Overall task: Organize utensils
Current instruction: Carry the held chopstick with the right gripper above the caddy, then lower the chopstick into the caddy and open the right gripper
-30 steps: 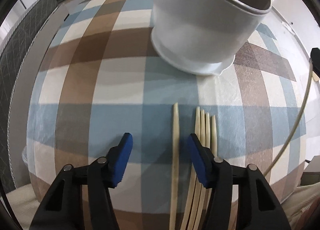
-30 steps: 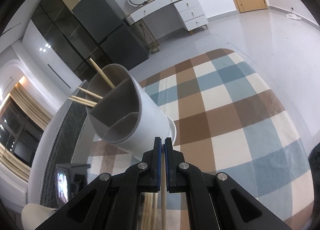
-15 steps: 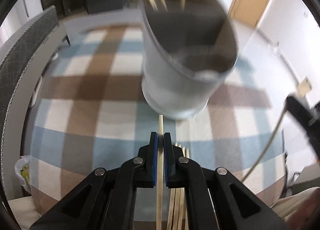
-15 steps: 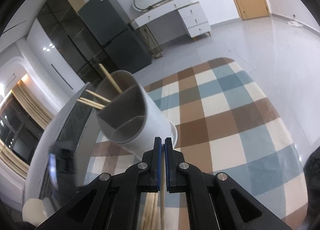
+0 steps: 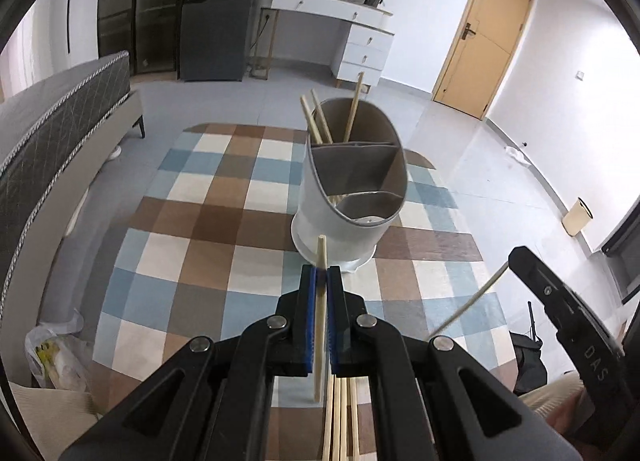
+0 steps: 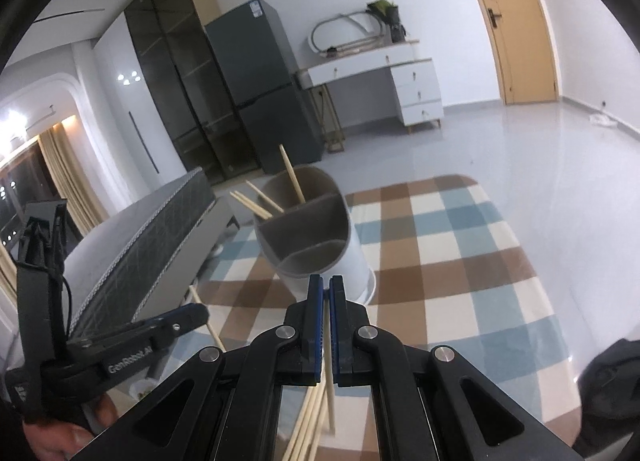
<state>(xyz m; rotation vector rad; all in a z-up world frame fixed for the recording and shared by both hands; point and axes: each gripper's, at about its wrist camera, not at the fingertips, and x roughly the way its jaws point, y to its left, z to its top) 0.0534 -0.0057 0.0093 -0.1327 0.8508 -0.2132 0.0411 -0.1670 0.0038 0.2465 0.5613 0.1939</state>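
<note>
Both grippers are up off the tabletop [image 5: 208, 197] right now, each with one chopstick pinched. The left gripper [image 5: 321, 269] tilts down toward the white utensil holder [image 5: 340, 229], jaws clamped tight on a pale wooden chopstick [image 5: 319, 325] that pokes out a bit past the blue pads [image 5: 307, 313] and hangs clear of the checked cloth [image 5: 240, 165] behind them. From the right wrist view you can see the left gripper side-on at the lower left, a hand [image 6: 60, 433] wrapped round its grip, the stick slanting down out of its tip.

The right gripper [image 6: 325, 281] points more level, aimed just at the near lip of the holder, jaws shut on its own chopstick [image 6: 329, 381], which runs down between the pads and ends below them. In the left view it shows at the right edge, its stick angling down to the left.

The holder stands upright on the cloth, split into compartments; three chopsticks [image 5: 320, 121] lean in the far one. A loose bunch of chopsticks [image 5: 340, 421] lies flat on the cloth under the left gripper.

Writing: the left gripper's side reads "GenRobot.AI" in the right view. The right gripper's side has letters that look like "DAS" from the left view. There's a sticker on the grey fridge [image 6: 256, 61] but it's too small to read.
</note>
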